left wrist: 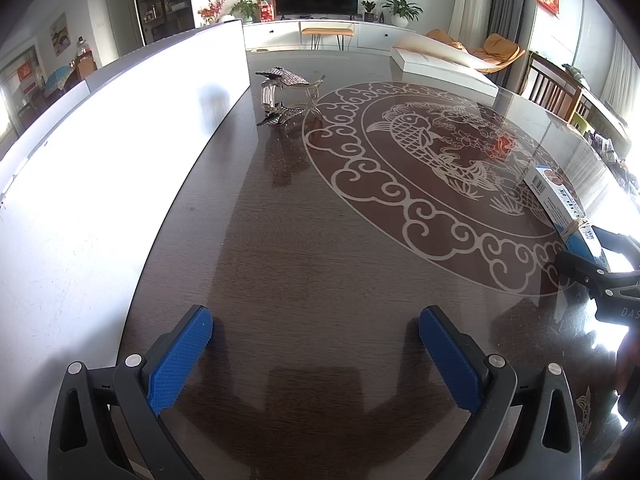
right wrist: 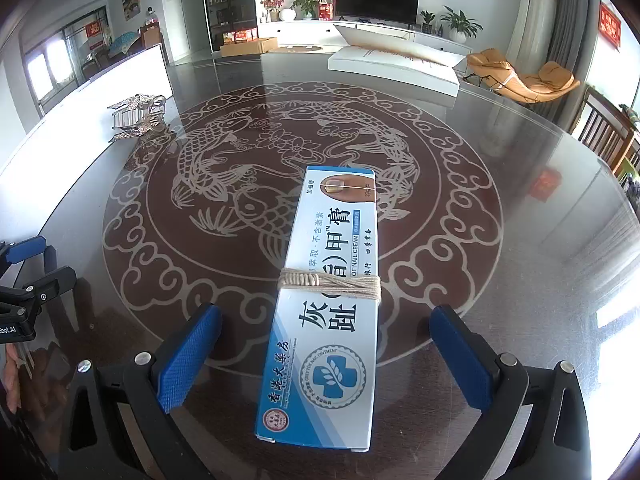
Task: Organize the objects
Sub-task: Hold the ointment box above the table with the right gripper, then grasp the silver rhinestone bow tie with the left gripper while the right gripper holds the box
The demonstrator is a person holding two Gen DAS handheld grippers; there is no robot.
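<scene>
The ointment box (right wrist: 326,300) lay flat on the glass-topped table (right wrist: 500,320), over the near rim of the etched fish medallion (right wrist: 224,160). A band of twine (right wrist: 332,282) was wound around its middle. Its long axis ran almost straight away from the right hand-held gripper (right wrist: 326,356), in line with the fingers, tilted slightly to the right at the far end.

The right hand-held gripper was spread wide. The near end of the box sat between the two blue pads (right wrist: 188,356), with clear gaps on both sides; no pad touched the carton. A closing move would likely meet the long side faces of the box.

The left hand-held gripper (left wrist: 316,360) was also spread and held nothing, with bare table between its fingers. From its view the box (left wrist: 560,204) lay well apart, far to the right. The right hand was therefore much the nearer.

A metal crane ornament (left wrist: 286,98) stood near the white board (left wrist: 120,152) at the left.
</scene>
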